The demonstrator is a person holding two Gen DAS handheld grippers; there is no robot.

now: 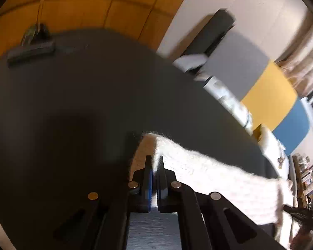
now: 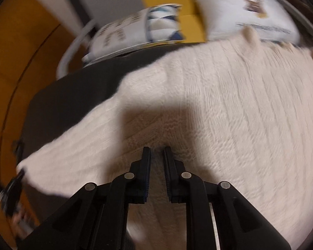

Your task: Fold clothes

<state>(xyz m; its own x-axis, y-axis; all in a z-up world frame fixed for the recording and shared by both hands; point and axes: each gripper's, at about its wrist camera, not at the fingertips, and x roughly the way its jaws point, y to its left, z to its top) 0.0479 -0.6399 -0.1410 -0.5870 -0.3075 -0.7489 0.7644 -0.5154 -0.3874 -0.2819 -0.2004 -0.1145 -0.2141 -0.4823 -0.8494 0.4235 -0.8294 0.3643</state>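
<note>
A cream fuzzy knit sweater (image 2: 219, 108) lies spread over a dark grey bed surface (image 2: 73, 95). My right gripper (image 2: 157, 152) points down into its middle, the jaws nearly together and pinching a ridge of the knit. My left gripper (image 1: 155, 162) is shut on an edge of the same sweater (image 1: 208, 179), lifted off the dark surface (image 1: 83, 104); the knit runs from there to the lower right. A blurred black shape at the sleeve's end (image 2: 12, 187) seems to be the left gripper. The frames are motion-blurred.
Two printed white pillows (image 2: 135, 27) (image 2: 250, 14) lie along the far edge of the bed behind the sweater, beside a white metal rail (image 2: 73, 48). A small dark object (image 1: 31, 50) rests at the bed's far left edge. Orange wood panels (image 1: 83, 6) lie beyond.
</note>
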